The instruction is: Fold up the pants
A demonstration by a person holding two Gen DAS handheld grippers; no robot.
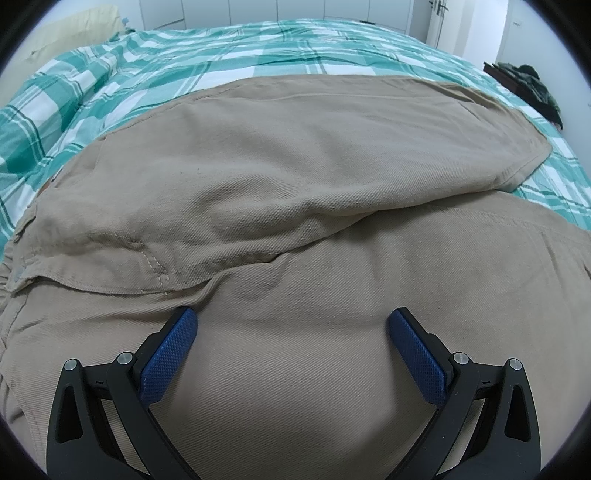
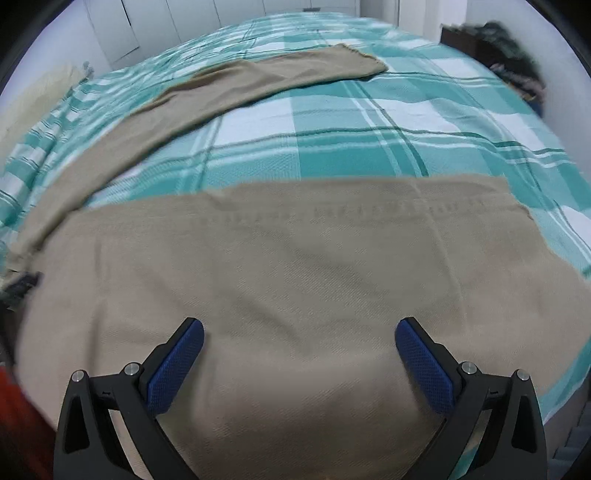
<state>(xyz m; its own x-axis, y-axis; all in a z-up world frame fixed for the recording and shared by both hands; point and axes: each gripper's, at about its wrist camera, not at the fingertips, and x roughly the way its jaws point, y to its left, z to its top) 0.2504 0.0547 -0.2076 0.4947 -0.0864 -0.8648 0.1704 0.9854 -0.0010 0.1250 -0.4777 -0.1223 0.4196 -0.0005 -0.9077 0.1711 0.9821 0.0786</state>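
Beige pants (image 1: 295,192) lie spread on a bed with a green and white checked cover (image 1: 236,51). In the left wrist view the waist and fly are at the left, and one leg runs right to its hem (image 1: 517,162). My left gripper (image 1: 291,321) is open, just above the near leg, holding nothing. In the right wrist view the near leg's end (image 2: 295,258) fills the foreground and the far leg (image 2: 258,85) stretches away to its hem. My right gripper (image 2: 299,332) is open above the near leg, empty. This view is blurred.
A cream pillow (image 1: 74,33) lies at the bed's far left. Dark clothes on a dark piece of furniture (image 1: 532,85) stand beyond the bed's right side. White wardrobe doors (image 2: 166,22) line the far wall. The bed's right edge (image 2: 565,391) is close to my right gripper.
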